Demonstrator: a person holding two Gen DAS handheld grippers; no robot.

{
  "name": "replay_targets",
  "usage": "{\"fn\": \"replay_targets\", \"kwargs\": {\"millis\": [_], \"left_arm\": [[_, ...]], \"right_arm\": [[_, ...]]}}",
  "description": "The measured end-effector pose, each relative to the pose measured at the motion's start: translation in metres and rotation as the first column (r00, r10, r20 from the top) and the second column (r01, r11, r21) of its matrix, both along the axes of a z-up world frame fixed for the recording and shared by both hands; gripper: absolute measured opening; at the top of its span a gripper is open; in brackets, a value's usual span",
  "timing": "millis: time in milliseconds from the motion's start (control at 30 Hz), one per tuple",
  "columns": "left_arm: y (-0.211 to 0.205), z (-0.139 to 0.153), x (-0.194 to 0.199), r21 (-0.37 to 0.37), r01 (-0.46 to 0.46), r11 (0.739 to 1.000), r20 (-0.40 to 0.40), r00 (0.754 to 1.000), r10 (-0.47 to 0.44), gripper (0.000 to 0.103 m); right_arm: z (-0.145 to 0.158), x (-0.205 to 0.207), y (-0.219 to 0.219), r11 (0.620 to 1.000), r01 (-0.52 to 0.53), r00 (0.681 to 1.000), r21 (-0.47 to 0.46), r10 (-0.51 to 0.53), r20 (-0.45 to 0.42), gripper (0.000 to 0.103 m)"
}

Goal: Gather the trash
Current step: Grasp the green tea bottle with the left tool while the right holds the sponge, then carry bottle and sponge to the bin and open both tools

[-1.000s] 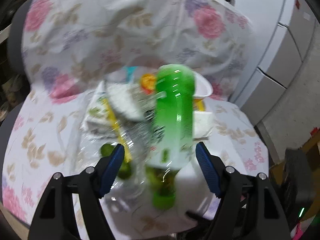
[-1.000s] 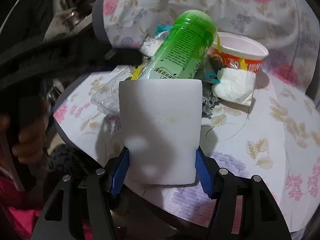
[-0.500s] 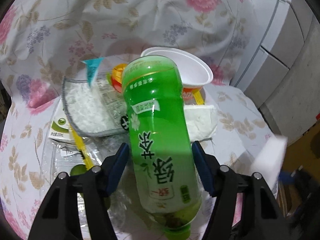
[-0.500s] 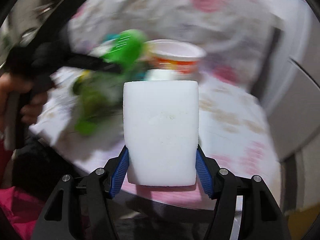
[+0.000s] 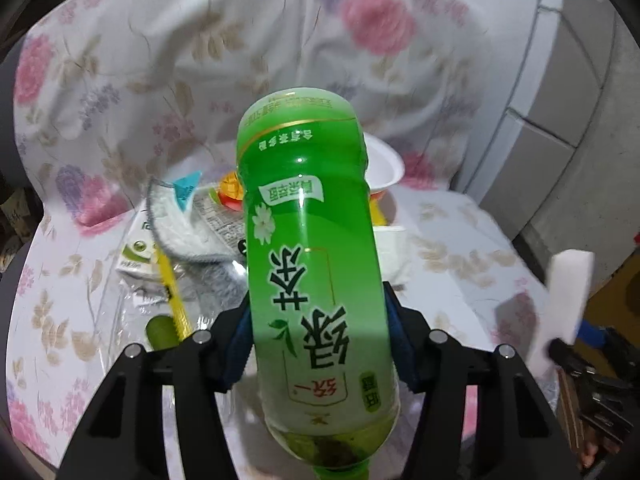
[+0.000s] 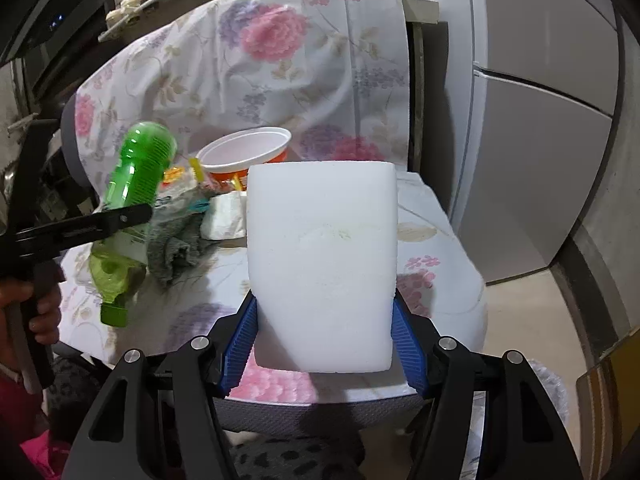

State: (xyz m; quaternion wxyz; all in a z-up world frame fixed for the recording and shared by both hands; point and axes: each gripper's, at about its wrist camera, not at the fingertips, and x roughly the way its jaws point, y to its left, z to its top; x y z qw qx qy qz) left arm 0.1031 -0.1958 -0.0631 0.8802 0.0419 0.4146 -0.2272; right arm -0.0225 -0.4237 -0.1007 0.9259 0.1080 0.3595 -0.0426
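Note:
My left gripper (image 5: 318,344) is shut on a green tea bottle (image 5: 312,264), held cap-down and tilted above the chair seat; the bottle also shows in the right wrist view (image 6: 132,208). My right gripper (image 6: 322,344) is shut on a white foam block (image 6: 322,264), held upright in front of the seat; the block shows at the right in the left wrist view (image 5: 564,300). On the seat lie a white instant-noodle cup (image 6: 246,152), a grey rag (image 6: 172,240), a white tissue wad (image 6: 224,220), wrappers (image 5: 140,256) and a clear plastic tray (image 5: 132,320).
The trash lies on a chair covered with a floral cloth (image 6: 256,64). A grey refrigerator (image 6: 532,120) stands to the right. A dark shelf with small items (image 6: 48,20) is at the left. A person's hand (image 6: 20,312) holds the left gripper.
My left gripper has closed on the green bottle and lifted it off the pile. My right gripper has drawn back to the right with the foam block.

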Motion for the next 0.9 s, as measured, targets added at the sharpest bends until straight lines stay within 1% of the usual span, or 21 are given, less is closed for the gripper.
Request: {"fn": "replay_targets", "kwargs": {"millis": [133, 200, 233, 300, 367, 433, 533, 600, 667, 733, 833, 900], "left_arm": [[0.002, 0.01, -0.039, -0.026, 0.06, 0.998, 0.034, 0.998, -0.059, 0.057], [-0.003, 0.012, -0.06, -0.052, 0.108, 0.993, 0.048, 0.993, -0.106, 0.057], [-0.007, 0.012, -0.066, -0.06, 0.124, 0.99, 0.056, 0.991, -0.12, 0.057], [-0.017, 0.01, -0.085, -0.086, 0.186, 0.979, 0.077, 0.981, -0.18, 0.057], [-0.03, 0.008, -0.098, -0.106, 0.242, 0.964, 0.077, 0.969, -0.235, 0.057], [-0.048, 0.004, -0.111, -0.131, 0.305, 0.943, 0.076, 0.952, -0.298, 0.057], [-0.078, 0.001, -0.128, -0.142, 0.386, 0.911, 0.084, 0.922, -0.378, 0.057], [-0.1, -0.003, -0.139, -0.154, 0.447, 0.881, 0.091, 0.894, -0.438, 0.057], [-0.124, -0.008, -0.152, -0.16, 0.499, 0.852, 0.102, 0.867, -0.488, 0.057], [-0.152, -0.017, -0.163, -0.166, 0.55, 0.819, 0.096, 0.835, -0.541, 0.058], [-0.186, -0.031, -0.177, -0.165, 0.591, 0.789, 0.07, 0.805, -0.589, 0.058], [-0.207, -0.042, -0.187, -0.15, 0.612, 0.776, 0.067, 0.79, -0.61, 0.058]], "right_arm": [[0.003, -0.013, 0.0, 0.998, 0.039, 0.999, 0.04, -0.039, 0.017, 0.063], [0.008, -0.025, -0.003, 0.997, 0.063, 0.997, 0.053, -0.065, 0.034, 0.063], [0.012, -0.033, -0.005, 0.995, 0.082, 0.995, 0.051, -0.084, 0.044, 0.063], [0.018, -0.048, -0.008, 0.992, 0.117, 0.991, 0.038, -0.119, 0.059, 0.063], [0.026, -0.07, -0.013, 0.985, 0.17, 0.982, 0.01, -0.171, 0.075, 0.063], [0.031, -0.093, -0.019, 0.974, 0.226, 0.972, -0.018, -0.224, 0.078, 0.063], [0.032, -0.128, -0.033, 0.951, 0.306, 0.951, -0.053, -0.302, 0.064, 0.063], [0.029, -0.147, -0.044, 0.931, 0.355, 0.935, -0.078, -0.352, 0.052, 0.063], [0.022, -0.17, -0.059, 0.901, 0.42, 0.907, -0.104, -0.419, 0.032, 0.063], [0.01, -0.19, -0.077, 0.876, 0.473, 0.88, -0.092, -0.474, 0.007, 0.064], [-0.015, -0.209, -0.104, 0.847, 0.53, 0.846, -0.052, -0.532, -0.032, 0.064], [-0.029, -0.216, -0.116, 0.83, 0.557, 0.829, -0.029, -0.558, -0.037, 0.064]]}}
